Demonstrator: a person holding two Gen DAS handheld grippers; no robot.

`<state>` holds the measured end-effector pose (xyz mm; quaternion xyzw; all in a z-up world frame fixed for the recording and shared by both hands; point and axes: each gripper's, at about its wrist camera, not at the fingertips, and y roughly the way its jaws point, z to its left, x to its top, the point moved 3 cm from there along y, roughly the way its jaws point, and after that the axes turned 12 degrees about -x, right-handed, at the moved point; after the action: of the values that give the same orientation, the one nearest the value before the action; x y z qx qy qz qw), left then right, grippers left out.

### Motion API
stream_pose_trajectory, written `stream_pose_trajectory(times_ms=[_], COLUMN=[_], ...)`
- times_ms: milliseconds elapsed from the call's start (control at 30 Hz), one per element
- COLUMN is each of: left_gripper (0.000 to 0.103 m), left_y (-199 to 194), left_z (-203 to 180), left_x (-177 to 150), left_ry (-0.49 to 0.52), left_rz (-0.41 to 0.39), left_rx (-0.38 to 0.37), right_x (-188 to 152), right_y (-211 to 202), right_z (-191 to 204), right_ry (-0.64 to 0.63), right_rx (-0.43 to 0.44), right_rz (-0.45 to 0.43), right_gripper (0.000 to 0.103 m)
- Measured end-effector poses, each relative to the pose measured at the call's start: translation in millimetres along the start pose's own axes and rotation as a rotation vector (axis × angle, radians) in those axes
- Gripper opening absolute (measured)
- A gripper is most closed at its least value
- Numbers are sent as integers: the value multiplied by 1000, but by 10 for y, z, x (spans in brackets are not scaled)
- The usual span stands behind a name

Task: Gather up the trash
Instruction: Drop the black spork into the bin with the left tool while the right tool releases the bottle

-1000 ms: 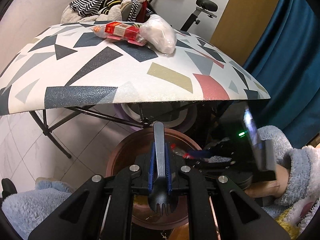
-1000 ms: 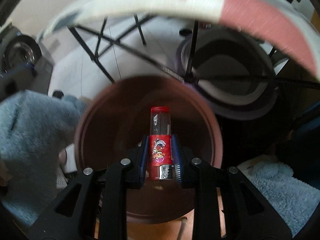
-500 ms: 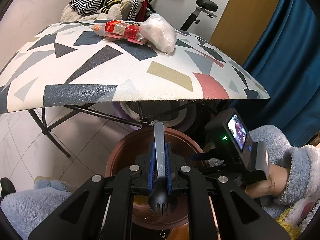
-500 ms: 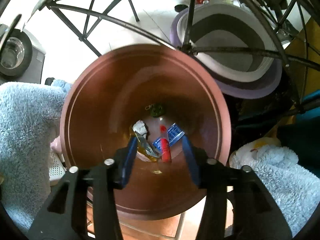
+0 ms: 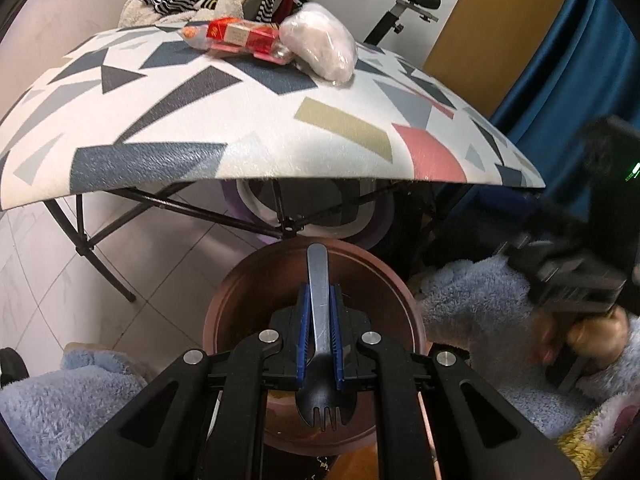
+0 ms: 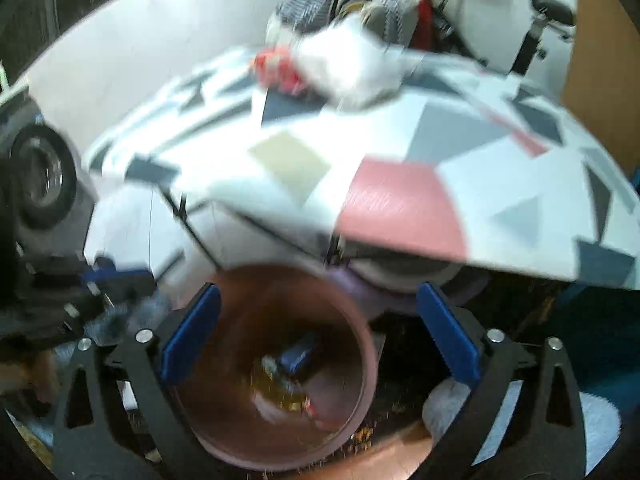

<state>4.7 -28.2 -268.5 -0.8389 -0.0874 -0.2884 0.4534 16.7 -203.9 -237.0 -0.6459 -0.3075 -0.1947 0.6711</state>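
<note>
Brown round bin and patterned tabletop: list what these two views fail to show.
- Brown round bin, left wrist view: its contents are hidden behind the left tool and the black plastic spork it grips.
- Bin contents, right wrist view: motion blur; only blue and yellowish scraps are recognisable.
- Red packet on the patterned tabletop: print too small to read.
- Right tool: open, empty.
</note>
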Motion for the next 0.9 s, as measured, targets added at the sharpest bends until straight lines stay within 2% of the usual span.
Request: stream_pose_trajectory(times_ms=[167,267,400,800,900], left_gripper=[10,10,10,10,14], left_y=[166,320,444,451,435], left_z=[19,80,171,153,151], left_x=[-49,-113,-186,-200,-183], left_ry=[2,-15,-55,-50,-48], left_rz=[62,139,196,201,192], left_rx=[17,51,76,82,82], right_x=[95,132,132,85,88], right_y=[-51,24,22,54,43], right_z=[-204,-229,-289,-305,-309], right_ry=[79,90,92,114,114], right_rx=[-27,-51,-53,-58,-60], right_rz=[-54,-42,-23,-28,-35], right_gripper=[97,97,97,97,97])
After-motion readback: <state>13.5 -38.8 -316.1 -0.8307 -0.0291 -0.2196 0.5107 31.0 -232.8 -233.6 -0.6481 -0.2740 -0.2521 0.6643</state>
